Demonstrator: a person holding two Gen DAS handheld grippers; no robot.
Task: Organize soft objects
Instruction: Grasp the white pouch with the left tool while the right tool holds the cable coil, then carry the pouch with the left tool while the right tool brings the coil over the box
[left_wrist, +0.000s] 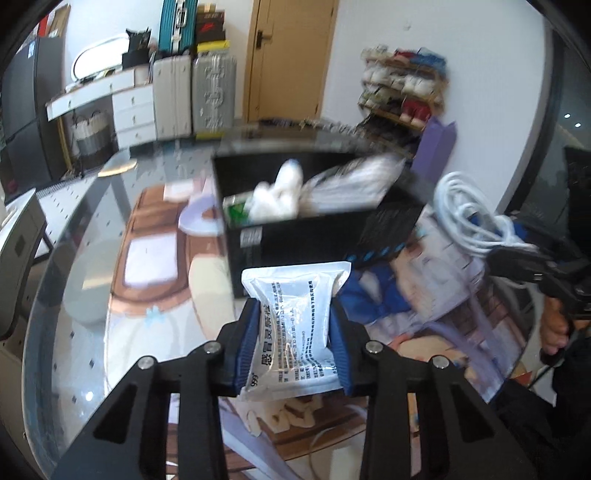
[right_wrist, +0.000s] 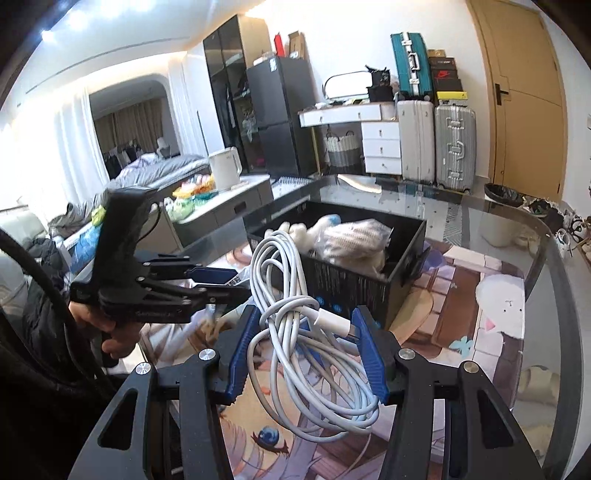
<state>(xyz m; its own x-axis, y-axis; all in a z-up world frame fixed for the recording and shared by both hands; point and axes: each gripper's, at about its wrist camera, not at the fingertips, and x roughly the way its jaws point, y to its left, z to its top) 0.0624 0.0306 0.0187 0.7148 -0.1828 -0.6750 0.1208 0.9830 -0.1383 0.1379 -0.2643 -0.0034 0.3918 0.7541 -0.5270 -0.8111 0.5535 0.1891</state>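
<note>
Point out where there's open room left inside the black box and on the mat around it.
The black box is crowded: plush toy, bagged knitwear. Its near-right corner looks barest. The mat right of the box is free up to the table edge.

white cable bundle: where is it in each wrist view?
Left wrist: white cable bundle at right edge, hanging from the right hand-held gripper, right of the black box.
Right wrist: bundle at centre, clamped between the blue fingers, in front of the box.
Shared landmark: black box holding white soft items.
</note>
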